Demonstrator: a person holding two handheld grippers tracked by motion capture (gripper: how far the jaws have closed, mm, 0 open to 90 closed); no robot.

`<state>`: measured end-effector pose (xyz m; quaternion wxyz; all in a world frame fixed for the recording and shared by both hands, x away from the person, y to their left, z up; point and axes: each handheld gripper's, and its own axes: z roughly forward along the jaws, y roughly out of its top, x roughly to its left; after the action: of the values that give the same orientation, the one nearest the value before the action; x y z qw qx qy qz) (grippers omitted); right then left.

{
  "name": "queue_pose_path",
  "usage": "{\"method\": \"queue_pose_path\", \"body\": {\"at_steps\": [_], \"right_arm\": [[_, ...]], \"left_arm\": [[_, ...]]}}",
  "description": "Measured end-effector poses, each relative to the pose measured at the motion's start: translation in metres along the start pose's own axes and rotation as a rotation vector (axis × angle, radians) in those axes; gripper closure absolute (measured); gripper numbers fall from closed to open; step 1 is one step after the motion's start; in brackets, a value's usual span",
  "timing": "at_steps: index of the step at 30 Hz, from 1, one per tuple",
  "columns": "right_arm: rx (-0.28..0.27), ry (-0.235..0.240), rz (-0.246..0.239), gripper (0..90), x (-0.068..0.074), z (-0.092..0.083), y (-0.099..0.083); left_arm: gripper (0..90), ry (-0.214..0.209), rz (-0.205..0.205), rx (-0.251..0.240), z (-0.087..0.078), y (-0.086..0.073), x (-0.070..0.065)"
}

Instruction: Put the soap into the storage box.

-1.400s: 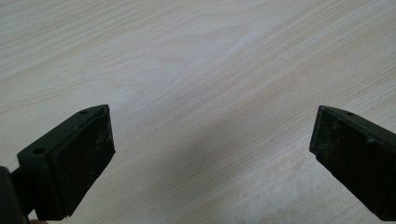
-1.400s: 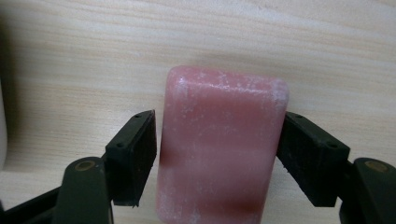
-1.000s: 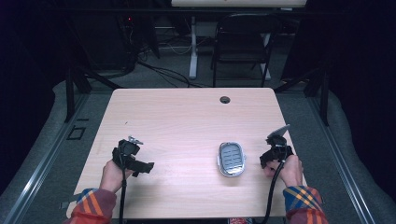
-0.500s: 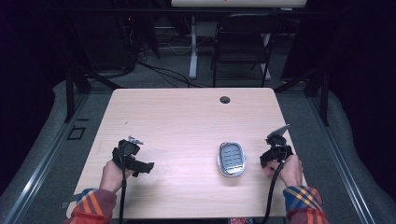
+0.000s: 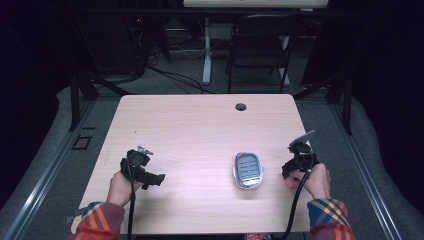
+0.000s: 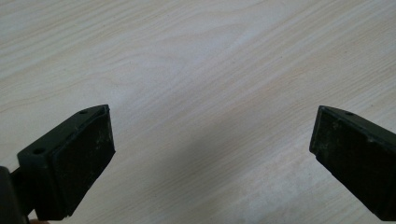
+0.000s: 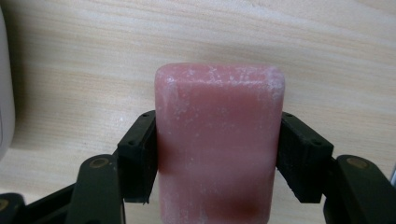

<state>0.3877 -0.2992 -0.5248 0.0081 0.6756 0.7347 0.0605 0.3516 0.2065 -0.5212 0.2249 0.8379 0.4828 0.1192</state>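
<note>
A pink bar of soap [image 7: 218, 140] is clamped between the two black jaws of my right gripper [image 7: 217, 156], just above the wooden table [image 7: 93, 56]. In the high view that right gripper [image 5: 300, 159] sits near the table's right edge, held by a hand. A grey oval soap dish [image 5: 248, 170] with a ribbed insert lies on the table just left of it; its white rim [image 7: 4, 84] shows at the left edge of the right gripper view. My left gripper [image 5: 142, 170] rests at the front left, and in its own view the left gripper [image 6: 210, 154] is open over bare wood.
The table [image 5: 200, 125] has a round cable hole [image 5: 241, 107] near its far edge. Beyond the table stand a dark folding chair [image 5: 257, 45] and a white desk leg [image 5: 206, 50], with cables on the floor. Dark frame posts flank both sides.
</note>
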Motion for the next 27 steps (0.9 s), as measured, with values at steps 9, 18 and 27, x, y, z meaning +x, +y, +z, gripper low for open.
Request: {"method": "queue_pose_path", "body": {"at_steps": [9, 18, 27], "right_arm": [[-0.006, 0.017, -0.042, 37.2, 0.002, -0.017, 0.002], [-0.038, 0.015, -0.074, 37.2, 0.011, -0.035, 0.004], [-0.055, 0.015, -0.084, 37.2, 0.020, -0.039, 0.005]], "left_arm": [[0.0, 0.000, 0.001, 0.000, 0.000, 0.000, 0.000], [0.0, -0.003, 0.004, 0.000, 0.000, 0.000, 0.000], [0.0, -0.005, 0.007, 0.004, 0.000, 0.000, 0.000]]}}
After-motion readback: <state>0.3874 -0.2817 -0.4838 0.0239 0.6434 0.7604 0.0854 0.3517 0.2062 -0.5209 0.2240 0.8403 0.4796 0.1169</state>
